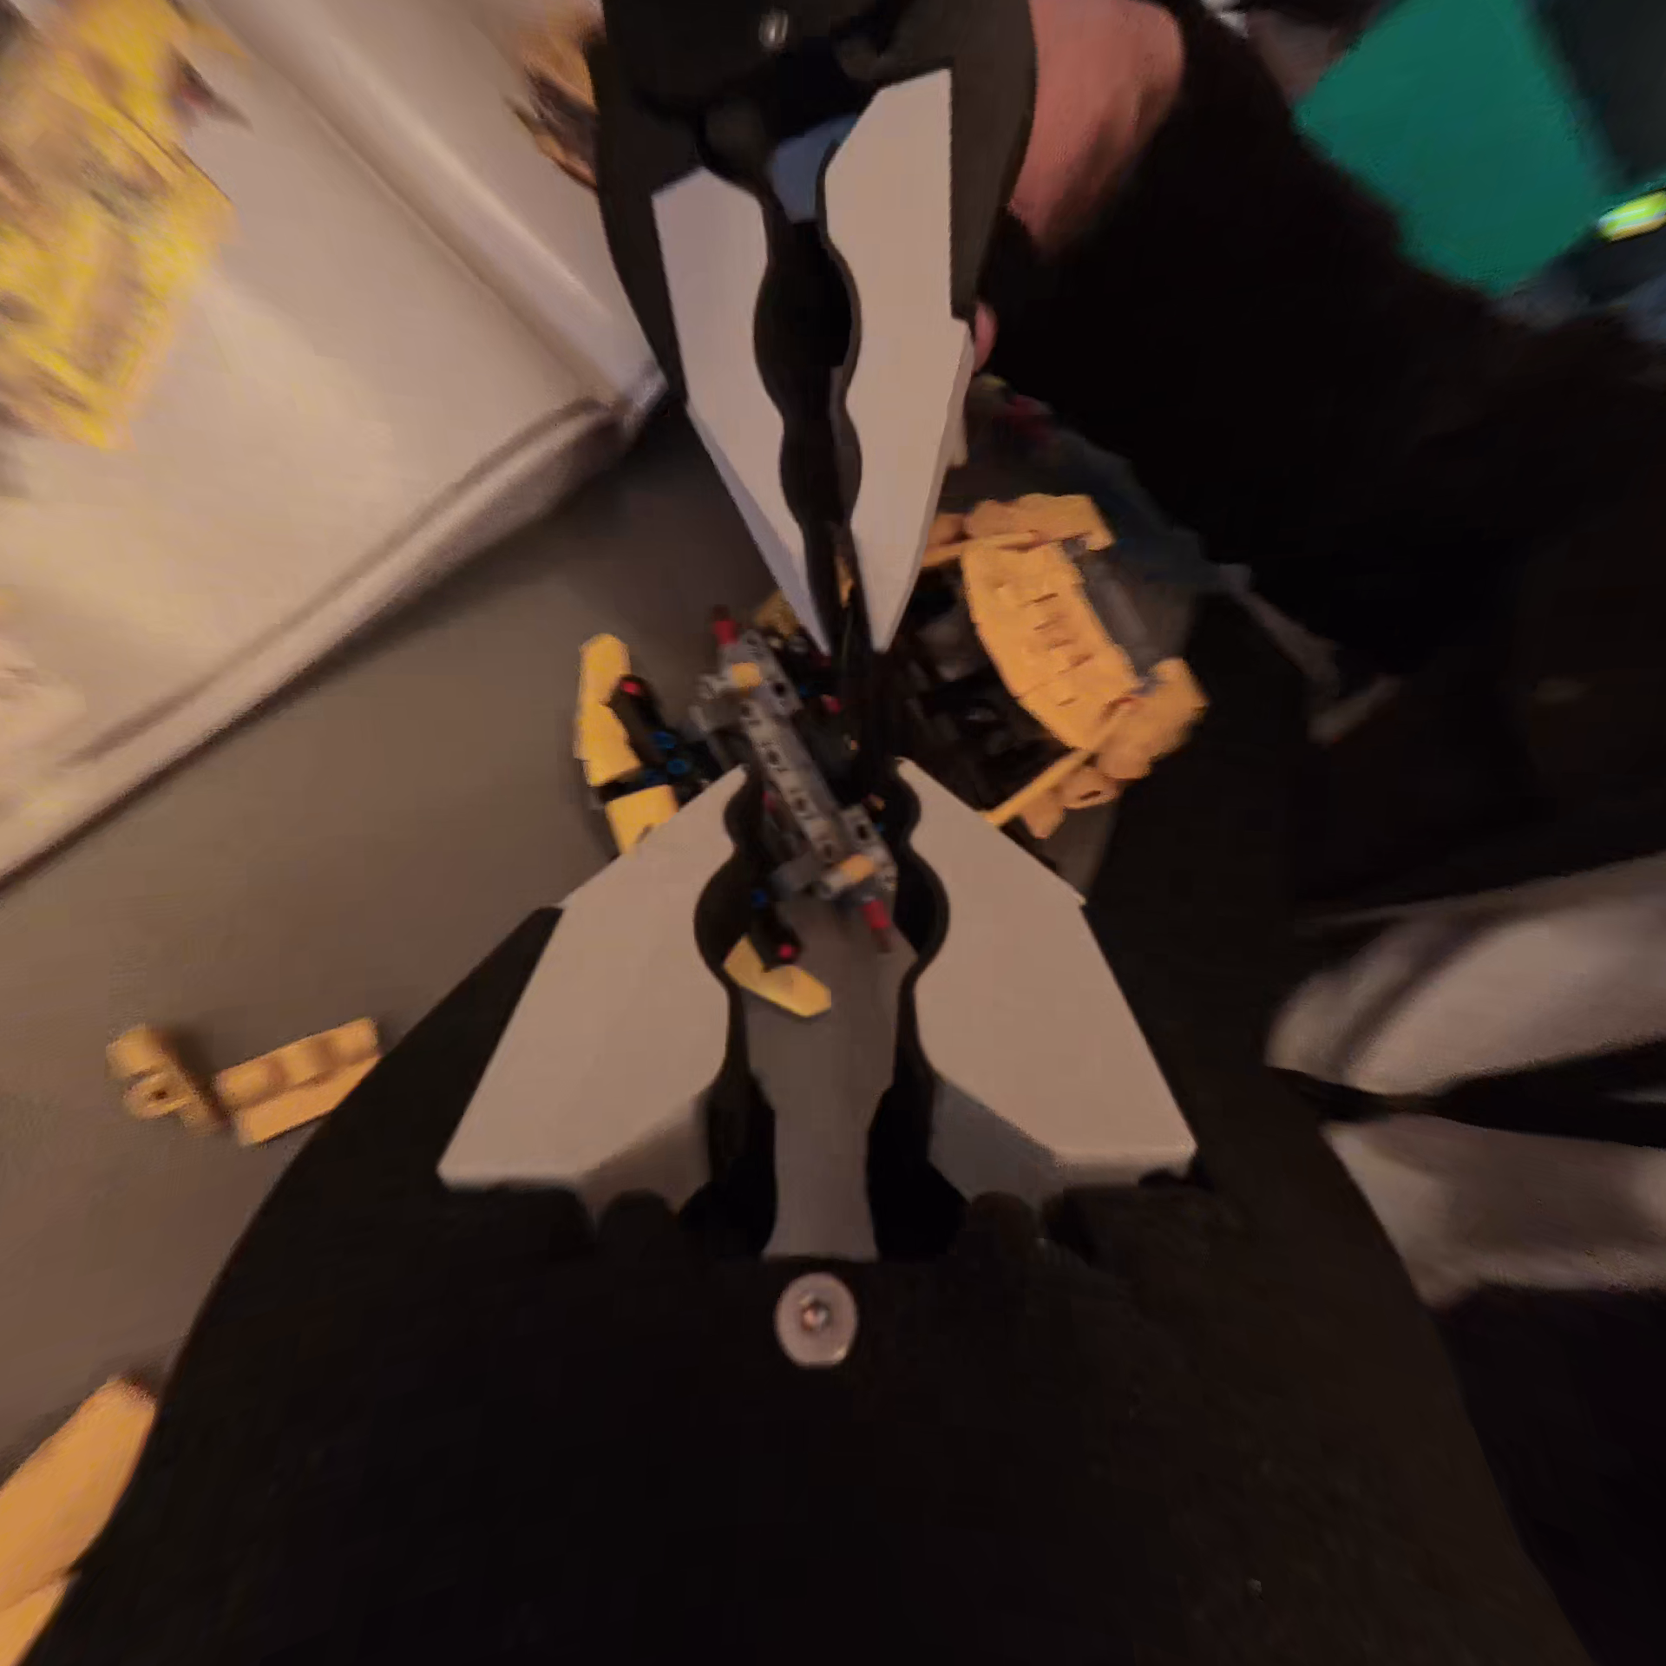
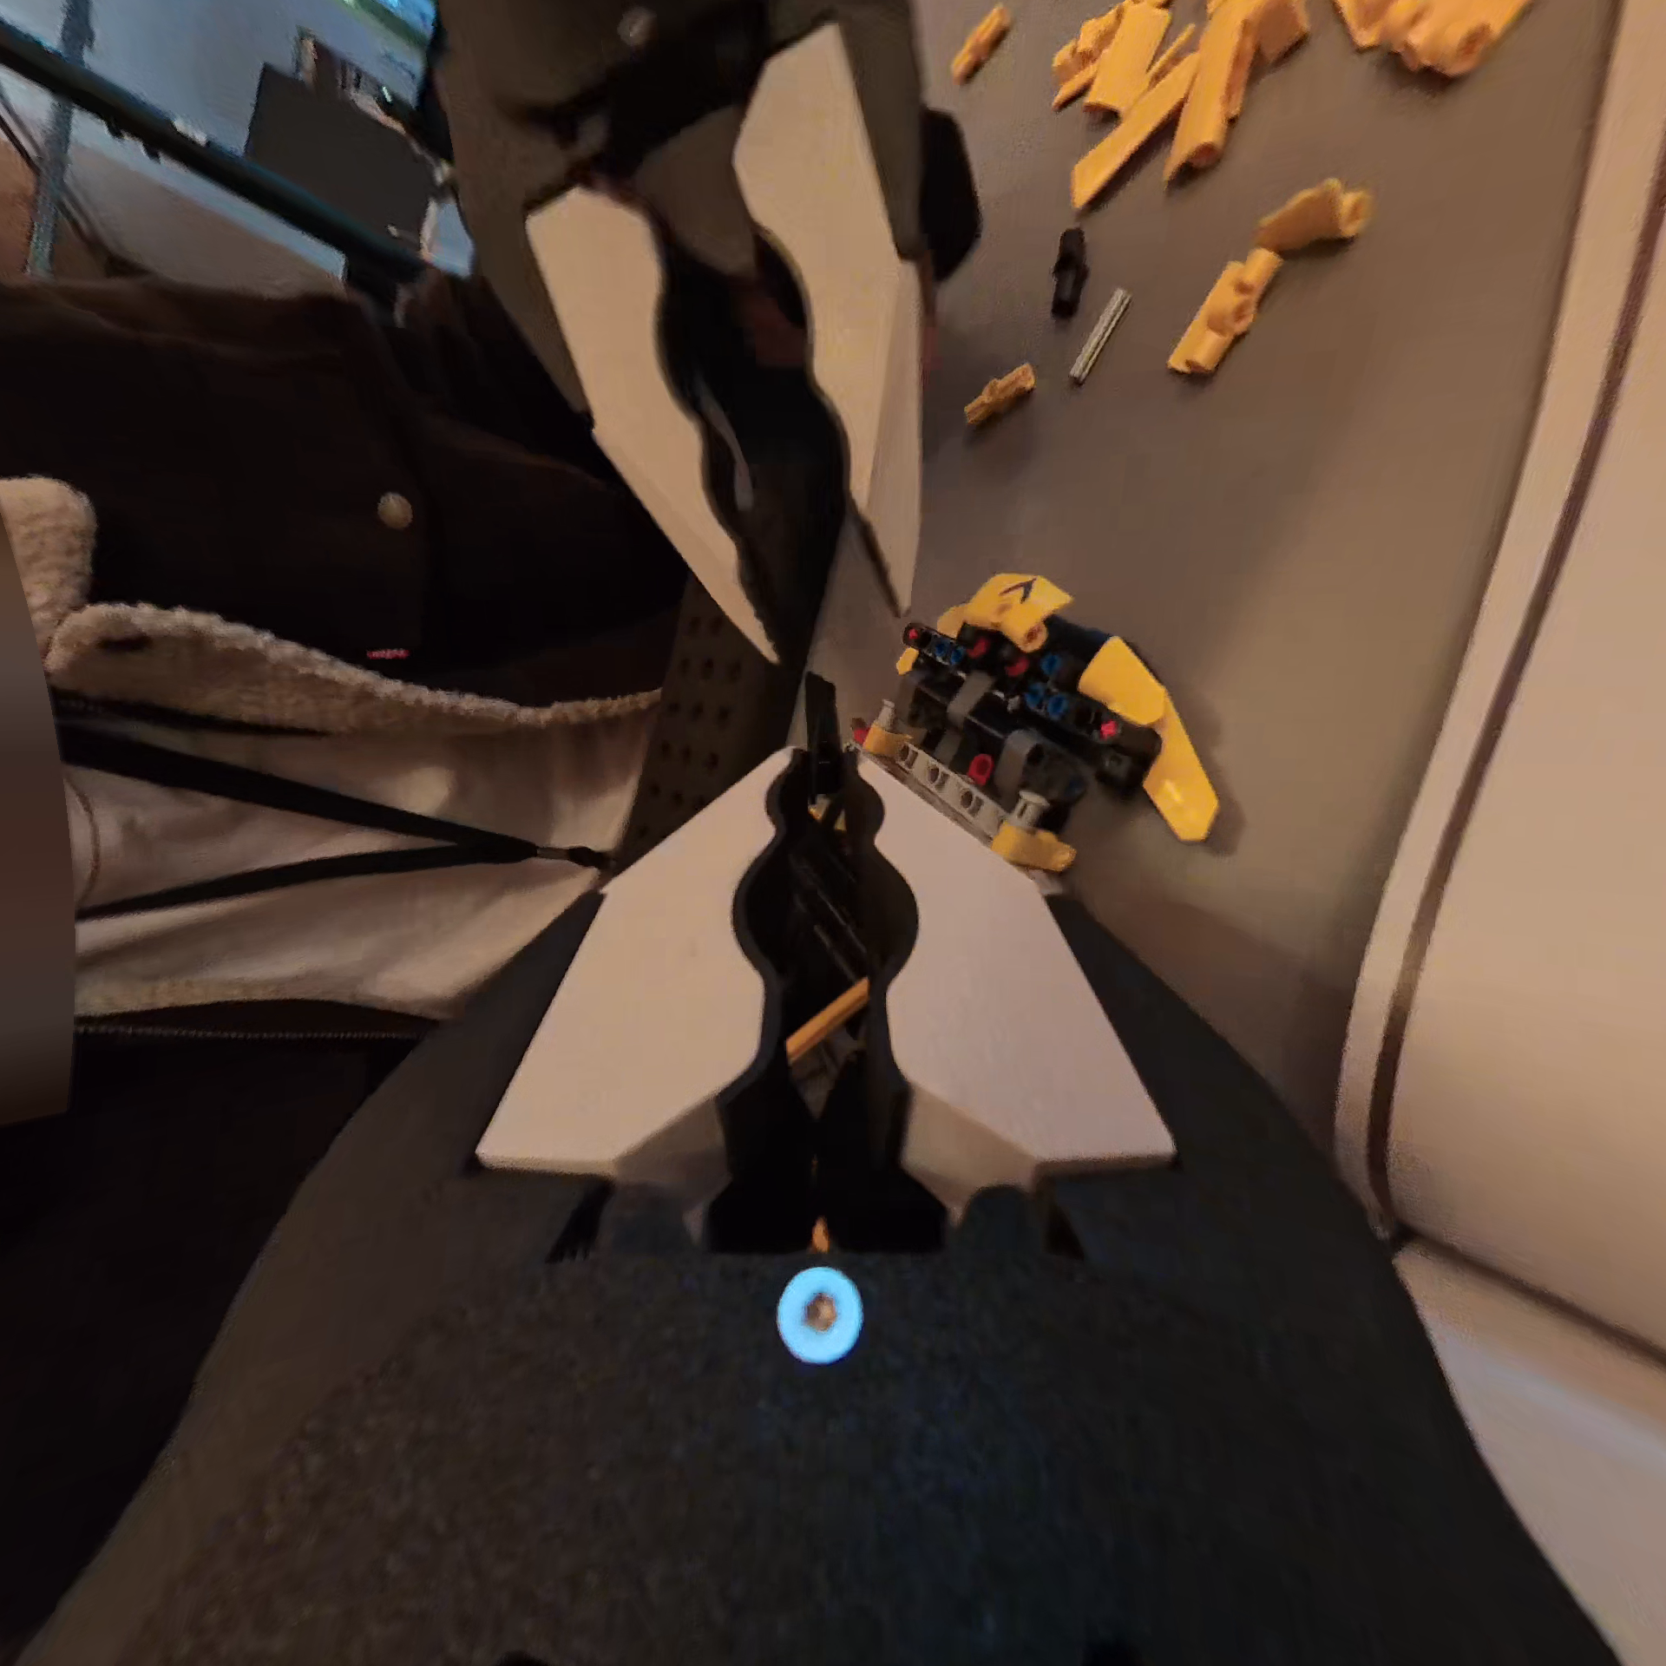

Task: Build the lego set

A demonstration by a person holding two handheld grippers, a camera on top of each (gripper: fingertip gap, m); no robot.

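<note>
The build is partway, by my reading. A small sub-assembly (image 2: 1037,712) of black and grey beams with blue and red pins and yellow curved panels lies on the grey table (image 2: 1217,469), right of centre in the right wrist view. A larger yellow-and-black section (image 1: 1055,658) sits right of centre in the left wrist view, mostly hidden behind the claws, so how the two relate I cannot tell.

The right claw (image 2: 825,766) is nearly closed on a thin black piece (image 2: 822,721) poking out past its tips. The left claw (image 1: 820,793) shows a narrow gap between its tips; whether it grips anything I cannot tell (the sub-assembly shows just beyond it).

Plenty seems left: loose yellow parts (image 2: 1199,90) are scattered at the upper right of the right wrist view, with a black pin (image 2: 1069,270) and a grey axle (image 2: 1100,334) below them, and the instruction booklet (image 1: 108,243) lies blurred at upper left of the left wrist view
</note>
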